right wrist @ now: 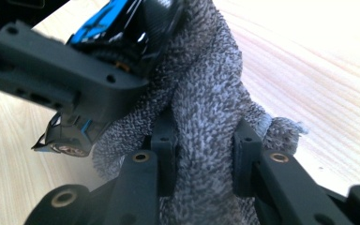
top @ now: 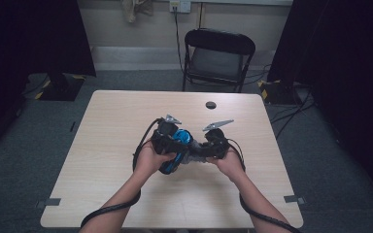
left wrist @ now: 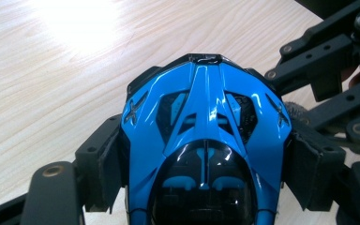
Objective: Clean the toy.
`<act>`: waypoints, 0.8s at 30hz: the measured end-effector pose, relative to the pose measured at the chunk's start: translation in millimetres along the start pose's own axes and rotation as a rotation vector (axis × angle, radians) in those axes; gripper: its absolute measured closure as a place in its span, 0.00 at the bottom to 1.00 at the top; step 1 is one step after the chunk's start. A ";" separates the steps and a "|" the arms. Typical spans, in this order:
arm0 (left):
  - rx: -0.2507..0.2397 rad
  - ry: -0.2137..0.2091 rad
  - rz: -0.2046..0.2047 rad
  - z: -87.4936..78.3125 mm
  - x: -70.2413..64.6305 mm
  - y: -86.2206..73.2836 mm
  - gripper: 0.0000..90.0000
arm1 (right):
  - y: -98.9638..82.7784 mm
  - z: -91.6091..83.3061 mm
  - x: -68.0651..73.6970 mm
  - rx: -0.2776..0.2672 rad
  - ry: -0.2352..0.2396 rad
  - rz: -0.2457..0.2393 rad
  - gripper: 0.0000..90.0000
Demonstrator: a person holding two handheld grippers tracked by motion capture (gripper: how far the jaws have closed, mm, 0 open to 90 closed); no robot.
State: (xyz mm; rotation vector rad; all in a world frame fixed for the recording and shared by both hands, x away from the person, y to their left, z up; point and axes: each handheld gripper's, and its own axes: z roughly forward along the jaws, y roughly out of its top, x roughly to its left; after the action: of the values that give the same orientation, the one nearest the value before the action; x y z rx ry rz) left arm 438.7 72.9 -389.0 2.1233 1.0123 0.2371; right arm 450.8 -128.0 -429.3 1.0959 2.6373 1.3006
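Note:
A glossy blue and black toy car [left wrist: 206, 140] sits between the jaws of my left gripper [left wrist: 206, 164], whose pads press on both its sides. From above, the toy car [top: 179, 138] is held over the middle of the wooden table [top: 107, 145], with my left gripper [top: 167, 145] at its left. My right gripper [right wrist: 205, 154] is shut on a bunched grey towel cloth [right wrist: 206, 103], which lies against the toy car [right wrist: 122, 23]. The right gripper [top: 205, 150] meets the car from the right, and the grey cloth [top: 194, 151] shows between them.
A small dark round mark [top: 211, 105] lies on the table's far side. A black folding chair [top: 218, 58] stands behind the table. Dark curtains hang at both sides. Cables trail from both grippers over the near table edge.

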 end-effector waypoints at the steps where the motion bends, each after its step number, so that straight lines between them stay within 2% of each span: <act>1: 0.002 -0.001 0.002 -0.6 0.6 0.6 0.27 | -0.2 0.7 0.5 0.000 0.000 -0.004 0.77; 24: -0.003 0.010 -0.008 -4.6 4.9 5.7 0.28 | -5.6 18.5 9.7 0.014 0.043 0.001 0.77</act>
State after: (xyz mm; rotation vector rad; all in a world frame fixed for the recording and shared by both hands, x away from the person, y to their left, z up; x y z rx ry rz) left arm 443.2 76.7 -382.5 2.1172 1.0252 0.2450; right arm 445.6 -111.8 -442.6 1.0834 2.6811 1.3232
